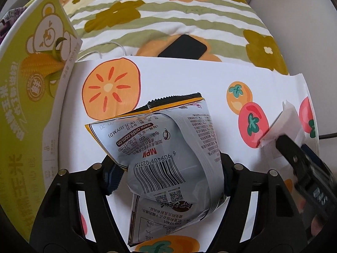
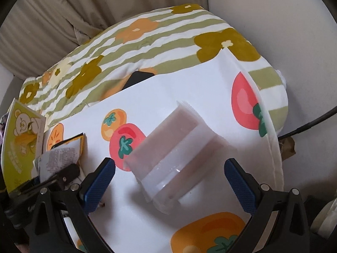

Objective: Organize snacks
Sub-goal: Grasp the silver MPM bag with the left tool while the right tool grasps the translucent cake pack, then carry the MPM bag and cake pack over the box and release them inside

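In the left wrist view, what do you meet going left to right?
Green box → chip bag in the left gripper → white packet by the right gripper.

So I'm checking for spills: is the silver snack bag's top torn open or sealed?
Sealed, apparently: the silver snack bag, clamped in the left tool, shows its serrated top edge closed and intact.

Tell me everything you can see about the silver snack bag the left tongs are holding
The snack bag is a crinkled silver foil packet with a black serrated top seal and yellow edging. Its back faces the camera, printed upside down: barcode, QR codes, red MPM mark, oishi web address. The left tongs pinch its middle, creasing it, above the persimmon-print board. Whether it touches the board is unclear.
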Action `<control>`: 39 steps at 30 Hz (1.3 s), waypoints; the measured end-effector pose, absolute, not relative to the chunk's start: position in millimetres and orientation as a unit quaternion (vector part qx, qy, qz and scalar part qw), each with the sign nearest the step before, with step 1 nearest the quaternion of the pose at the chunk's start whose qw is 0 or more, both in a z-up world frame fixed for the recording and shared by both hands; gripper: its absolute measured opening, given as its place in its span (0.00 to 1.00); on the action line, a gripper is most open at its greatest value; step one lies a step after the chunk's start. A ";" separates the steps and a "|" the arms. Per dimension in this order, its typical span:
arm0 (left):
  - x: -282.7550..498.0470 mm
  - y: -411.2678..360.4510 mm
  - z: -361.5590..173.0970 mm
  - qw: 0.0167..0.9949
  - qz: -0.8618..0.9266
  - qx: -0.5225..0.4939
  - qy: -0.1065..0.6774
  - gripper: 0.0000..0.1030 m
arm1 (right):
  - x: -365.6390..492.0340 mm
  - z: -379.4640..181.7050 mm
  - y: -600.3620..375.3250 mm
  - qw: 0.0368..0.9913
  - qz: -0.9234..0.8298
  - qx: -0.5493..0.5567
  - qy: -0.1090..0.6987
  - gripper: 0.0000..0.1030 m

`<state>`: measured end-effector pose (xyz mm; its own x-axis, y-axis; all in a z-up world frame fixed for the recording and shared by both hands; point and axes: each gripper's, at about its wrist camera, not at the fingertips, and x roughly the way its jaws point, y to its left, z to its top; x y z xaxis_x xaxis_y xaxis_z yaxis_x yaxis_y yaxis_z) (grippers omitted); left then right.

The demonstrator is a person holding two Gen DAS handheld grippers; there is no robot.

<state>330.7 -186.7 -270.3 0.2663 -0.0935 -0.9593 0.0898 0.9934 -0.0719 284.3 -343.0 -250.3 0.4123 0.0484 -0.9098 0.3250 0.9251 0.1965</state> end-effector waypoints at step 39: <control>290.3 -119.8 -105.4 0.878 -0.097 -0.058 0.466 0.65 | 273.6 -133.3 -288.8 0.899 0.024 0.081 0.430 0.67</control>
